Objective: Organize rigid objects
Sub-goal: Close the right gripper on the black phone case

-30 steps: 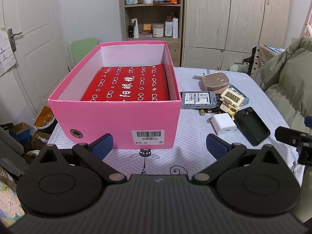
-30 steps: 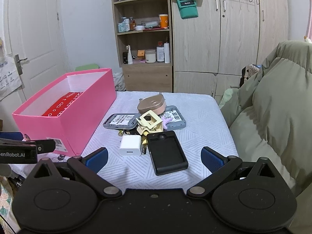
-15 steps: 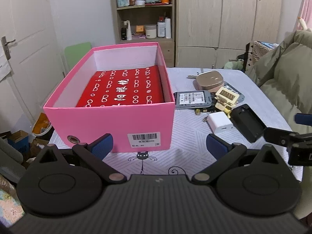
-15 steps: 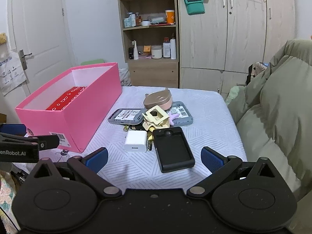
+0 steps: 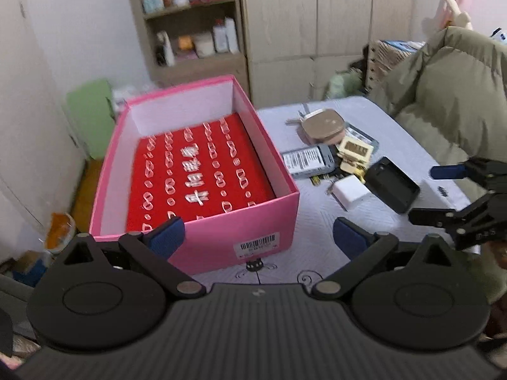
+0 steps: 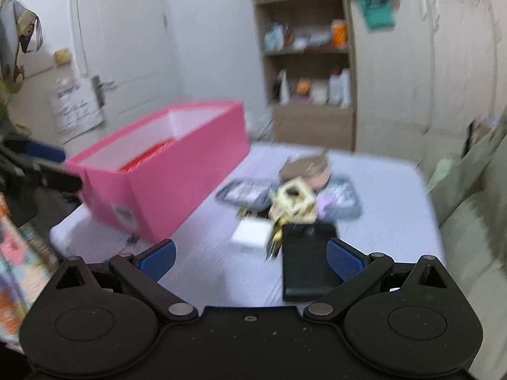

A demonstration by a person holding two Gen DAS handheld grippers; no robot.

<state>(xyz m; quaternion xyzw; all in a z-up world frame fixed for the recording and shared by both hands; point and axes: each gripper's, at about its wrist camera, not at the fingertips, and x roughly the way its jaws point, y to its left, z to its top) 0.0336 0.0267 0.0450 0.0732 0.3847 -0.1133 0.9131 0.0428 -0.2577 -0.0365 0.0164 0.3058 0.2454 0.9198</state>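
A pink box (image 5: 263,218) (image 6: 177,186) with a red case (image 5: 193,177) flat inside stands on the table's left half. To its right lies a heap: a black case (image 5: 393,188) (image 6: 309,259), a white charger (image 5: 350,190) (image 6: 252,234), a cream plastic piece (image 5: 355,152) (image 6: 294,202), a tan oval case (image 5: 323,126) (image 6: 305,171) and two grey labelled devices (image 5: 307,160) (image 6: 244,191). My left gripper (image 5: 258,236) is open above the box's front edge. My right gripper (image 6: 250,256) (image 5: 437,193) is open, just short of the black case.
The table wears a white patterned cloth (image 5: 304,247). An olive padded coat (image 5: 450,95) bulks along the right edge. A shelf unit (image 5: 193,25) and wardrobe (image 5: 332,15) stand behind. A green chair (image 5: 88,110) and floor clutter sit left of the table.
Both grippers rose and tilted downward, so the box interior shows more fully. The right gripper moved forward, closer to the black case. Both views are motion-blurred. Nothing on the table moved.
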